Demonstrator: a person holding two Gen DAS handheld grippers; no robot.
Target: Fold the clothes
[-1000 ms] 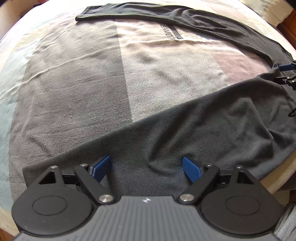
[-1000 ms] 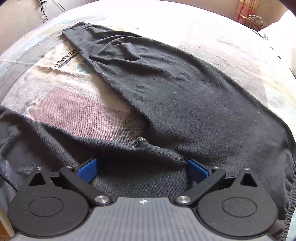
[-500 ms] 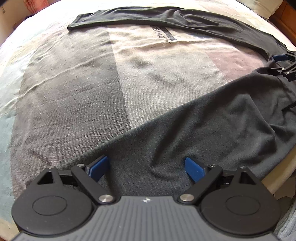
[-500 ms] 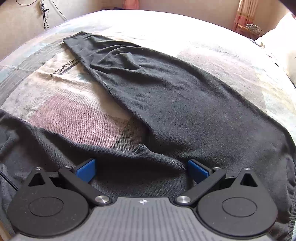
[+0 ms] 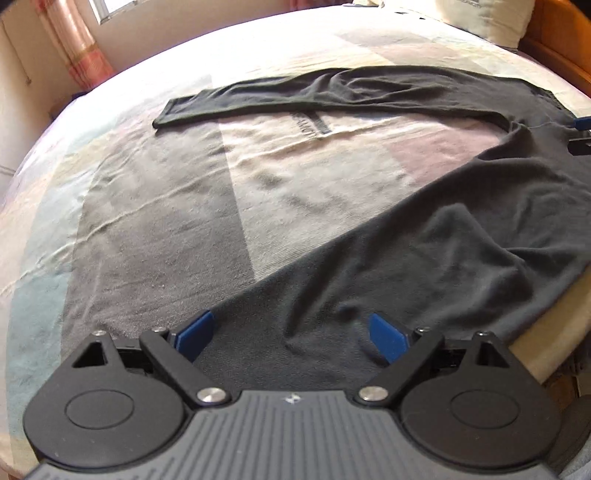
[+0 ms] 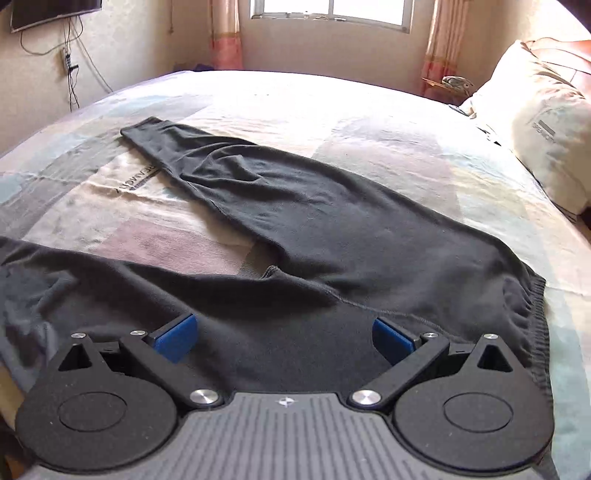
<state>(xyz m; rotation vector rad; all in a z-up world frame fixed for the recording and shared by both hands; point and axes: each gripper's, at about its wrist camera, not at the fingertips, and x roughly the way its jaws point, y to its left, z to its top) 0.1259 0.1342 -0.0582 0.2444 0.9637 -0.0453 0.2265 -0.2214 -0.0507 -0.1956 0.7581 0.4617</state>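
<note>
Black trousers lie spread in a V on the bed, one leg running to the far left, the other along the near edge. My left gripper hovers open over the near leg's lower part, blue pads wide apart, with nothing pinched. Above the crotch and waist area my right gripper stands open too; the elastic waistband lies to its right. A blue tip of the right gripper shows at the right edge of the left wrist view.
The bed cover is a patchwork of grey, white and pink. A pillow lies at the right by the wooden headboard. Behind the bed are a window with curtains and a wall with cables. The bed's near edge drops off at lower right.
Both grippers have risen and tilted up, so the far bed, window and pillow have come into view. Both stay open. The trousers have not moved.
</note>
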